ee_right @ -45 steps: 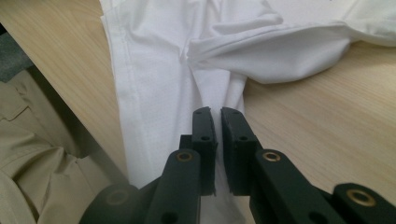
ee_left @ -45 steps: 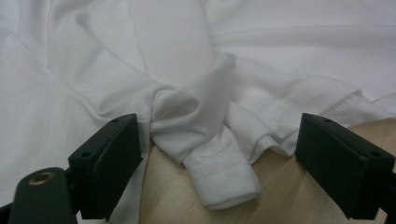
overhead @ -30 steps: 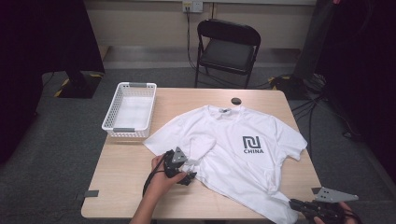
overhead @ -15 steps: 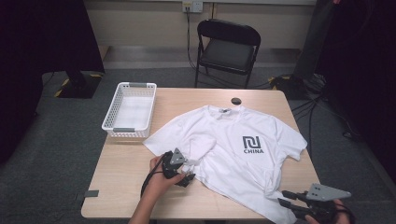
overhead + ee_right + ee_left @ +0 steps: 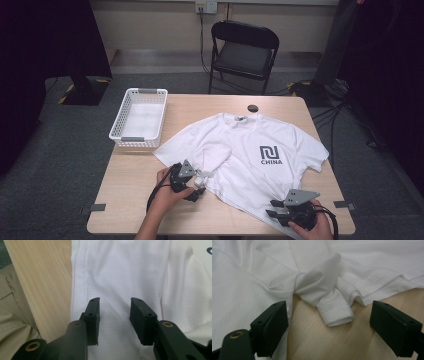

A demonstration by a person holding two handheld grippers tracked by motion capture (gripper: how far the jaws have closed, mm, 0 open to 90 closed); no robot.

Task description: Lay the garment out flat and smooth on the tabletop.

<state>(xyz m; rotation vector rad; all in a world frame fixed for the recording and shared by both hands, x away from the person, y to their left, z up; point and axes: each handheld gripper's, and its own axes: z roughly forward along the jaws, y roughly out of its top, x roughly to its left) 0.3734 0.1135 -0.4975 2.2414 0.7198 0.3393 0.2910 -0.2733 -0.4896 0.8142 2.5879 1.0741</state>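
Jaws of the right gripper (image 5: 276, 209) just parted from nearly closed and then eased in a little, now standing moderately apart with nothing pinched between them; meanwhile carried in along the near table edge from the right corner onto the hem of the white T-shirt (image 5: 252, 155). Probably lining up for a grab at the bottom hem, so the folding or straightening work looks barely begun. Shirt spread face up across the wooden table (image 5: 130, 200), collar away from the person, bottom hem trailing to the near edge. In the right gripper view, plain white cloth (image 5: 117, 277) lying flat under and between both jaws, hem edge just left of them. Left gripper (image 5: 196, 186) resting wide open, released, at the folded-in sleeve; sleeve cuff (image 5: 336, 311) lying between its jaws, touching neither. White basket (image 5: 138, 119) well apart at the far left.
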